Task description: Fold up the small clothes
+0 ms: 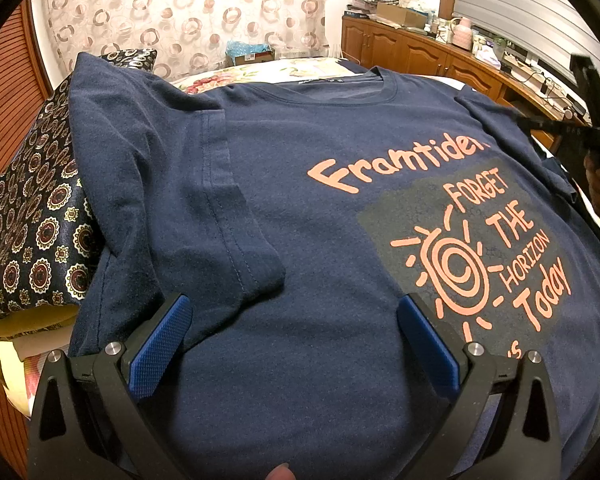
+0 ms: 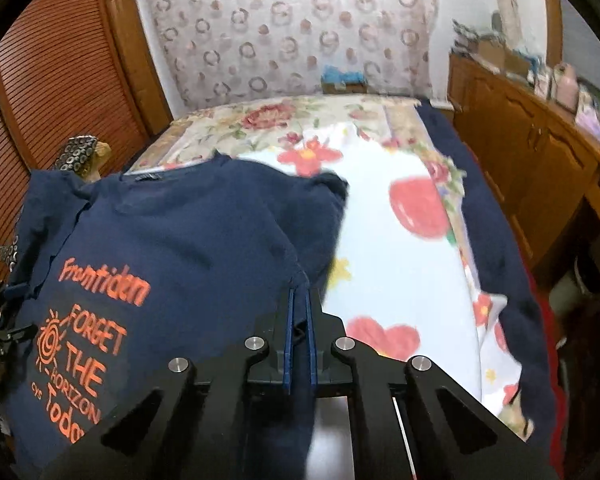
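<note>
Navy cotton T-shirt [image 1: 300, 184] face-up on flowered bedspread [image 2: 400, 248], left sleeve folded in (judged early stage). Left gripper [image 1: 296, 336] spread above; right gripper [image 2: 299, 340] pinching right edge, fold pending.

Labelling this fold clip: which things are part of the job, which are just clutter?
Job:
navy T-shirt
left gripper, open above it
right gripper, shut on the shirt's edge

Lying about:
patterned cushion
floral bedsheet
wooden cabinets
cardboard box
</note>
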